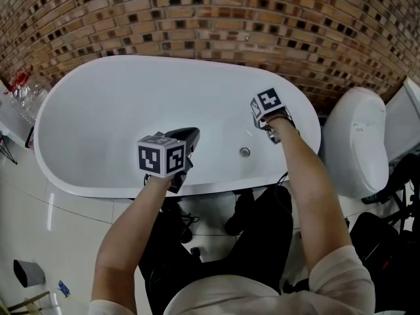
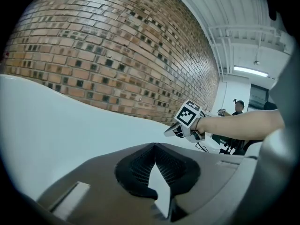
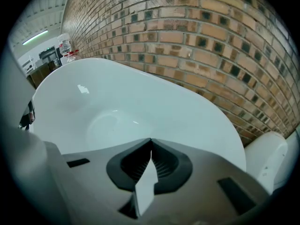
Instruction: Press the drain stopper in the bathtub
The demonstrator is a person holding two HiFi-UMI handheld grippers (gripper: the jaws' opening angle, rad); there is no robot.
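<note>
- Drain stopper [image 1: 245, 152], small round silvery metal disc: position?
- On the floor of the white oval bathtub [image 1: 79, 110], toward the near side and the right-hand end. It lies between the two tools in the head view, nearer the right one. Nothing touches it.
- Left tool [image 2: 154, 145]?
- Grey jaws pressed together at the tips, with nothing between them. In the head view it hangs over the tub's near rim, left of the stopper and apart from it. Its camera looks along the tub's white wall toward the other hand.
- Right tool [image 3: 151, 139]?
- Also closed tip to tip, and empty. It is held above the tub's right end, beyond the stopper and apart from it. Its view takes in the smooth white basin, but the stopper does not show there.
- Surroundings?
- A wall of brown and tan bricks [image 1: 210, 18] curves behind the tub. A white rounded toilet [image 1: 354, 143] stands just beside the tub's right end. The pale glossy tiled floor [image 1: 59, 222] runs along the near side. The left gripper view also catches a person [image 2: 237, 108] standing far back under a ceiling strip light.
</note>
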